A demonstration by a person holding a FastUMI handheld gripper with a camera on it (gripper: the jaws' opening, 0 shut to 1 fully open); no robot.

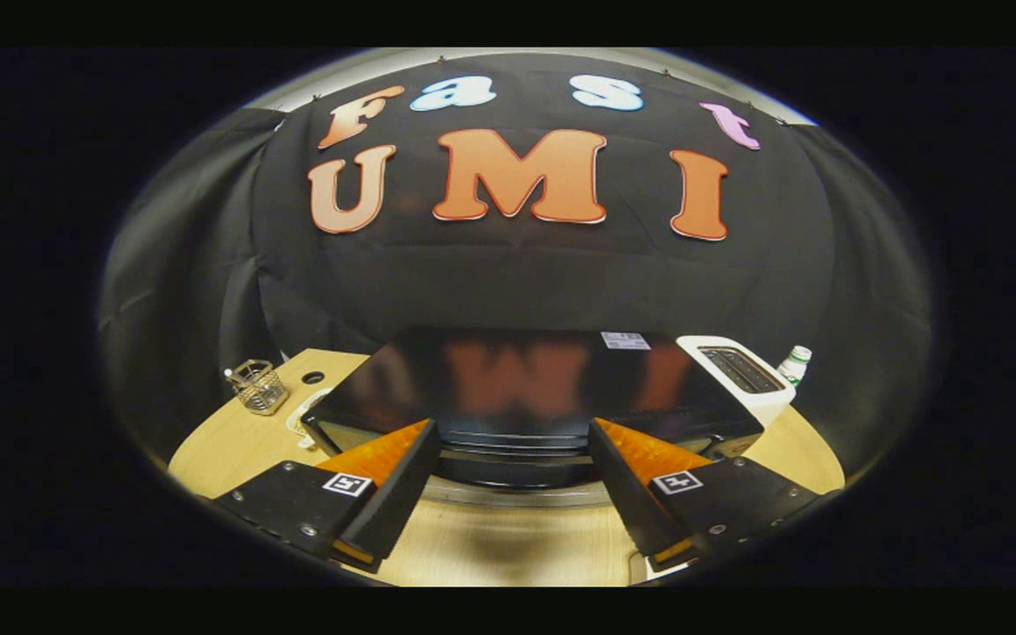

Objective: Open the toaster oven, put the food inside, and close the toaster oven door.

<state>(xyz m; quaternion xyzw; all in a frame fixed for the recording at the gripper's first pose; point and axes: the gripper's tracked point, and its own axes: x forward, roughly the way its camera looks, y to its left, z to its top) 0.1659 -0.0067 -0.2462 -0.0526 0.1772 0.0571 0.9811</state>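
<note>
A black toaster oven (526, 379) stands on the wooden table (490, 547), seen from above and in front; its glossy top mirrors the booth wall. Its front upper edge, with a dark handle bar (512, 459), lies between my fingers. From this angle the door looks closed, with little of its face showing. My gripper (512, 427) is open wide, one finger (389, 481) at the oven's front left and the other finger (640, 481) at its front right. Neither finger presses on anything.
A white slot toaster (742, 377) stands against the oven's right side, with a green-capped bottle (795, 362) behind it. A wire basket (257, 386) sits at the table's far left, near a round hole (313, 377). A white object (300, 416) lies by the oven's left side.
</note>
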